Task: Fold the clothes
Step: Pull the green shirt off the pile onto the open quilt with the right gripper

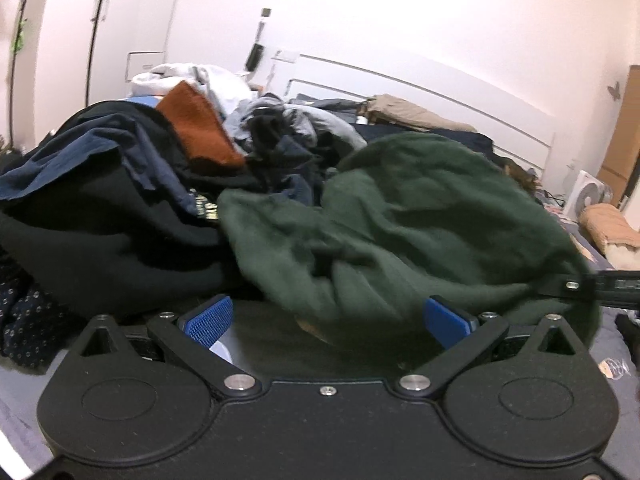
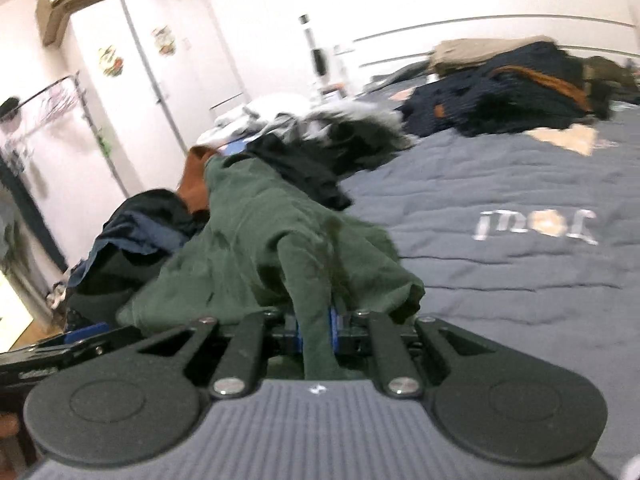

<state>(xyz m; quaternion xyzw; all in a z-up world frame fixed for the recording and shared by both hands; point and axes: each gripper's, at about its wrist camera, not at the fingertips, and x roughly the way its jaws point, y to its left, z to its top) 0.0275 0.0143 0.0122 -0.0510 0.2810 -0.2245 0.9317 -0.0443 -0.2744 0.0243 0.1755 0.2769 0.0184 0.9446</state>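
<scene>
A dark green garment (image 1: 400,216) lies bunched at the front of a clothes pile (image 1: 132,168). My left gripper (image 1: 328,320) is open, its blue pads (image 1: 208,320) far apart, and a fold of the green cloth sags loosely between them. In the right wrist view, my right gripper (image 2: 316,332) is shut on a strip of the green garment (image 2: 256,240), which stretches from the pile to its pads. The right gripper's finger (image 1: 592,285) enters the left wrist view at the right edge, pinching the garment's hem. The left gripper (image 2: 80,338) shows low on the left.
The pile holds black, navy, orange (image 1: 200,128) and grey clothes on a bed with a blue-grey quilt (image 2: 500,208). More dark clothes (image 2: 500,92) lie by the headboard. A wardrobe (image 2: 152,64) and a clothes rail stand on the left, a small fan (image 1: 588,196) on the right.
</scene>
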